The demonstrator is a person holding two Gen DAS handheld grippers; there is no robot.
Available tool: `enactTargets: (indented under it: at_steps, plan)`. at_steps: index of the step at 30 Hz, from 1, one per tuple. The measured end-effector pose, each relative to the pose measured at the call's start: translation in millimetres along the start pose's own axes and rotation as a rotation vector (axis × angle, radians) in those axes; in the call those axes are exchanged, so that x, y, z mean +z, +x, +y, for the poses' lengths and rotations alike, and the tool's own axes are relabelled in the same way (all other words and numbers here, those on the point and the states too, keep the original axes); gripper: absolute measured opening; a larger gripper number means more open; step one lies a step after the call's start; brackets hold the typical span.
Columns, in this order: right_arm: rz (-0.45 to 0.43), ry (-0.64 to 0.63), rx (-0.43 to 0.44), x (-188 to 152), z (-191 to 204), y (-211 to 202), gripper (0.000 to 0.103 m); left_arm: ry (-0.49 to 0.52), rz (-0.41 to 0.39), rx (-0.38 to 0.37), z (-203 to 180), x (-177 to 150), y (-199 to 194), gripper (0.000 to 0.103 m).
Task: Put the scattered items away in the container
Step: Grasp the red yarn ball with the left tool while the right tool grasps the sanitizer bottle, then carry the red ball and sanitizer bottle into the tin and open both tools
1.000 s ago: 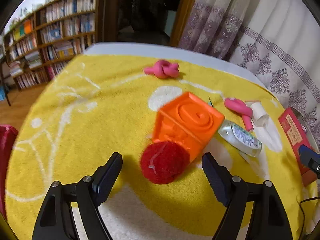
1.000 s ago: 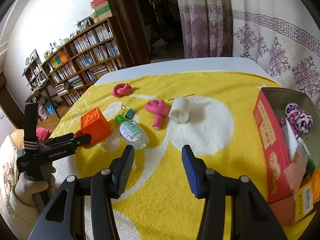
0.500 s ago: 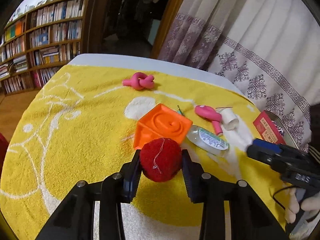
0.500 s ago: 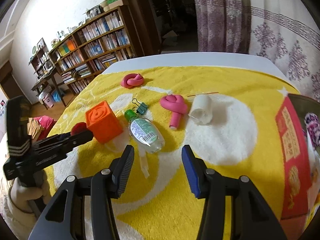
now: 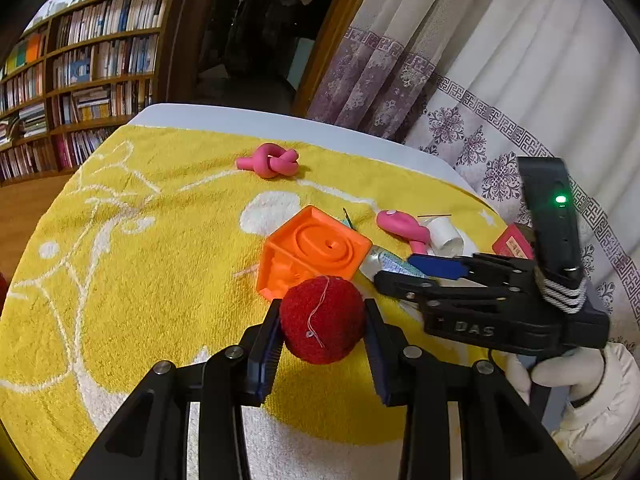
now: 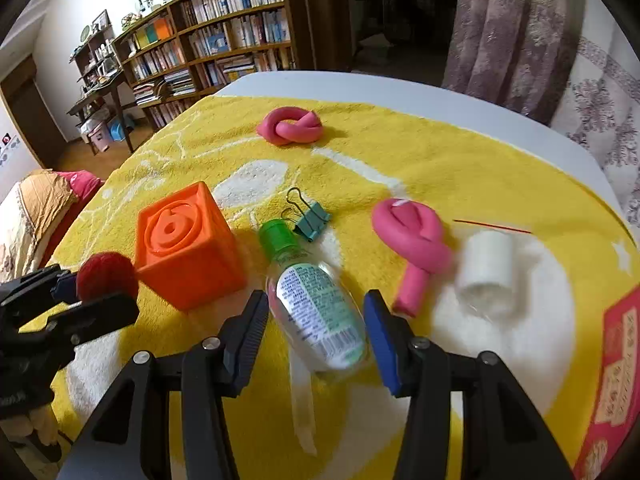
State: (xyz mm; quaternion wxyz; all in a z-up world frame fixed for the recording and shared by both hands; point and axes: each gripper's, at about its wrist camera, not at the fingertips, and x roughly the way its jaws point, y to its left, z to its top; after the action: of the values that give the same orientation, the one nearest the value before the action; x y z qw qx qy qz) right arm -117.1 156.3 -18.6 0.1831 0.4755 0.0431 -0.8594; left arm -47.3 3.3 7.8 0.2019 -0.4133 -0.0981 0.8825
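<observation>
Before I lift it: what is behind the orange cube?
In the right view a green binder clip lies behind the orange cube, beside the bottle's cap. The cube hides the towel directly behind it.

Black hand-held gripper (image 5: 323, 322), blue pads, silver screws; white glove (image 5: 560, 372), cream sleeve.

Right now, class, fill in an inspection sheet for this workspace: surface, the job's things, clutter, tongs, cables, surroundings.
Surface: yellow towel with white pattern on a white table.
Job's things: red pompom, orange cube, clear bottle with green cap, green binder clip, two pink knotted tubes, white roll, red box at the right edge.
Clutter: thin red stick behind the roll.
Tongs: left tongs shut on the pompom; right tongs open, straddling the bottle.
Cables: nothing seen.
Surroundings: bookshelves, patterned curtain.
</observation>
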Motion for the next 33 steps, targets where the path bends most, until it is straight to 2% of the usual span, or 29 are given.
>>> enactTargets:
  at_steps: [3, 6, 13, 23, 33]
  plan:
    - [0.018, -0.03, -0.019, 1.1, 4.6, 11.8, 0.055, 0.007, 0.005, -0.002, -1.7, -0.7, 1.2, 0.039]
    - [-0.006, -0.068, -0.054, 2.2, 10.2, 15.6, 0.054, 0.006, 0.008, 0.0, -1.5, -1.3, 2.3, 0.039]
    - [-0.033, -0.034, -0.057, -3.6, 8.3, 6.3, 0.052, -0.001, 0.006, 0.006, 0.7, -1.7, 1.4, 0.039]
    - [-0.143, 0.084, -0.039, -20.8, -7.3, -44.0, 0.051, 0.014, 0.001, 0.028, -5.7, -1.3, 1.3, 0.039]
    - [-0.273, 0.214, -0.065, -53.4, -40.6, -115.6, 0.051, 0.087, -0.011, 0.026, -48.0, -1.0, -5.4, 0.039]
